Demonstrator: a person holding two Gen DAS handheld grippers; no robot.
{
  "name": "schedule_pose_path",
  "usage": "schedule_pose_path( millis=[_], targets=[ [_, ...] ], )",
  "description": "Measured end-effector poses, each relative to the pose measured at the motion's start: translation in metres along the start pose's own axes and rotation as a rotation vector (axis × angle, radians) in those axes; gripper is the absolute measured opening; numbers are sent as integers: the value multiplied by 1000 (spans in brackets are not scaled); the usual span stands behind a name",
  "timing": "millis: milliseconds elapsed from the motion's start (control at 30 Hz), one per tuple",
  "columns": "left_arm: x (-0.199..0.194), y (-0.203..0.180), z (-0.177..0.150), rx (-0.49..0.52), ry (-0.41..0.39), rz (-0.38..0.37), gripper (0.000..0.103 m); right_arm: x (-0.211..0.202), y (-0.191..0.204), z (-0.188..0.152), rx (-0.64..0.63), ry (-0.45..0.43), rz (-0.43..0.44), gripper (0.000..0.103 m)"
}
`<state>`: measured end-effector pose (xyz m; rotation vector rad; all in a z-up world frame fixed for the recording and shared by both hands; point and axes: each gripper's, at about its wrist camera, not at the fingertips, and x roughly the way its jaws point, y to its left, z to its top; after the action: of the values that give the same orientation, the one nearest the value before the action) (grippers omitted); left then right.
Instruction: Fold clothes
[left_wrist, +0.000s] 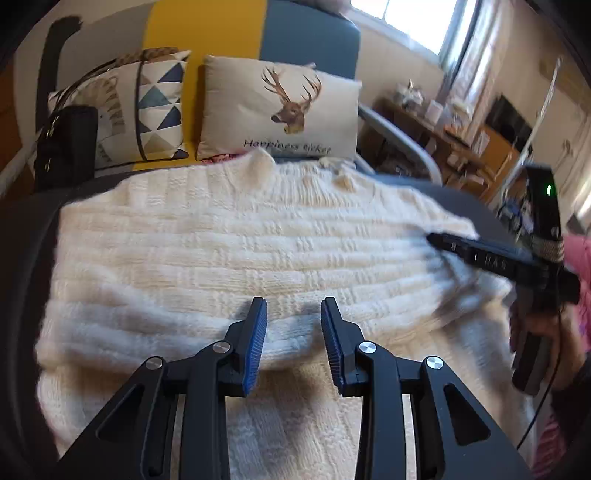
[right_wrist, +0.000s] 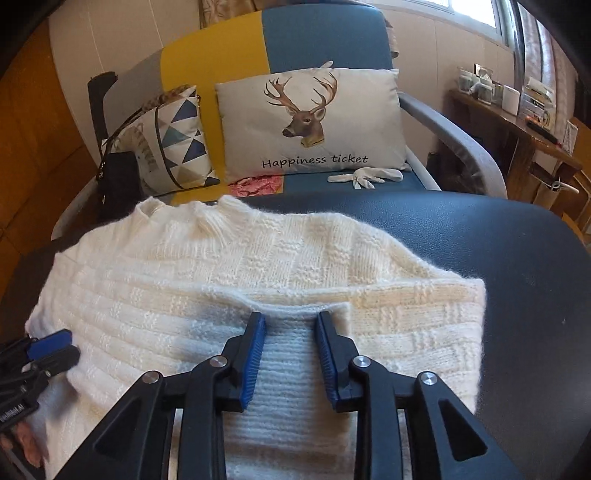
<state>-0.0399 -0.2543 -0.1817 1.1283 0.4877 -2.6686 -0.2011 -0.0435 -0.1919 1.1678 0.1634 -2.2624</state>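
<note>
Folding a cream knit sweater (right_wrist: 236, 280) on the dark table (right_wrist: 480, 258)

Lying flat with its collar toward the sofa (right_wrist: 325, 40) and deer cushion (right_wrist: 310, 122), the sweater has a sleeve or side panel doubled back over its body, the cuff edge sitting just ahead of the right gripper (right_wrist: 290, 354). Both the right gripper and the left gripper (left_wrist: 293, 339) hover over the near part of the knit with jaws spread, holding nothing. The chunky, fuzzy wool looks soft, limp and fairly bulky; it should sag and stretch if lifted by one point, yet grip well against the ribbed pads. A pinch at a doubled edge or hem corner, taking both layers, seems the safest hold.
</note>
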Motion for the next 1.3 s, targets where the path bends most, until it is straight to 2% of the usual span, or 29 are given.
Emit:
schedule_pose_path(
  millis=[100, 167, 267, 333, 400, 533, 667, 767, 867, 967, 1200, 1300],
  targets=[
    [-19, 13, -1, -35, -46, 6, 33, -25, 15, -2, -41, -42, -1, 29],
    [-22, 32, -2, -69, -40, 61, 33, -41, 31, -5, -74, -71, 60, 29],
    [-20, 65, -8, -151, -5, 113, 33, -40, 53, -16, -110, -53, 101, 29],
    [-24, 83, -11, -205, -13, 118, 33, -28, 63, -23, -119, -18, 105, 29],
    [-28, 93, -12, -212, -16, 146, 33, -12, 65, -32, -126, 31, 64, 29],
    [-20, 94, -15, -137, 26, 190, 33, -21, 68, -29, -100, 13, 61, 29],
    [-39, 100, -25, -178, -14, 158, 33, -42, 98, -24, -166, -39, 130, 29],
    [-54, 104, -32, -208, -44, 134, 33, -35, 114, -28, -198, -16, 141, 29],
    [-68, 108, -40, -238, -74, 110, 33, -20, 115, -37, -171, 20, 137, 29],
    [-80, 113, -46, -277, -100, 79, 33, -14, 109, -41, -124, 18, 163, 29],
    [-63, 131, -43, -517, -81, -116, 33, -14, 113, -44, -151, 17, 144, 30],
    [-41, 146, -41, -648, -46, -177, 33, -15, 112, -45, -145, 12, 153, 30]
  ],
)
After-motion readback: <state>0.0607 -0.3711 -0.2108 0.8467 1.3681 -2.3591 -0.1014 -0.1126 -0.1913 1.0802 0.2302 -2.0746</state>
